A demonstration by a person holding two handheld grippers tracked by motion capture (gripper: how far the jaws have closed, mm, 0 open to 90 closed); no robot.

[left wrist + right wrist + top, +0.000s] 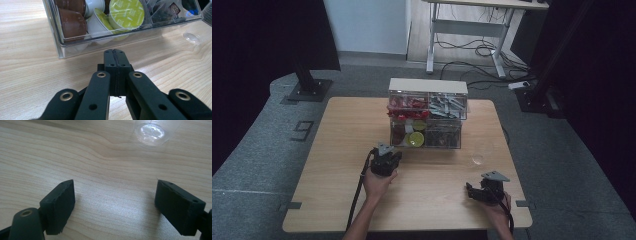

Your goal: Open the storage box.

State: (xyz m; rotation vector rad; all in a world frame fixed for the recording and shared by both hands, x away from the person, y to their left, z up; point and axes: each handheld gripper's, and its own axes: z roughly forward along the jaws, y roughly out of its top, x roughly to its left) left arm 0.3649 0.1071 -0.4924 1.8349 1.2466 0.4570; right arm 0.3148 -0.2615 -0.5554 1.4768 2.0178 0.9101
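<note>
A clear plastic drawer organiser (pixel 427 115) stands at the middle back of the wooden table (pixel 337 165). Its lower left drawer (pixel 82 47) holds brown, white and green-lidded capsules (pixel 127 13); its upper drawers hold red items and grey packets. My left gripper (pixel 387 159) sits just in front of that lower left drawer, and in the left gripper view its tips (pixel 115 53) are shut with nothing between them. My right gripper (pixel 472 191) rests low near the table's front right, open over bare wood (pixel 115 202). A clear plastic cup (pixel 478 155) stands beyond it (pixel 152 131).
A white desk frame (pixel 467 30) with trailing cables stands on the floor behind the table. Black stand bases (pixel 309 90) sit at the far left and far right. The table's left half is bare wood.
</note>
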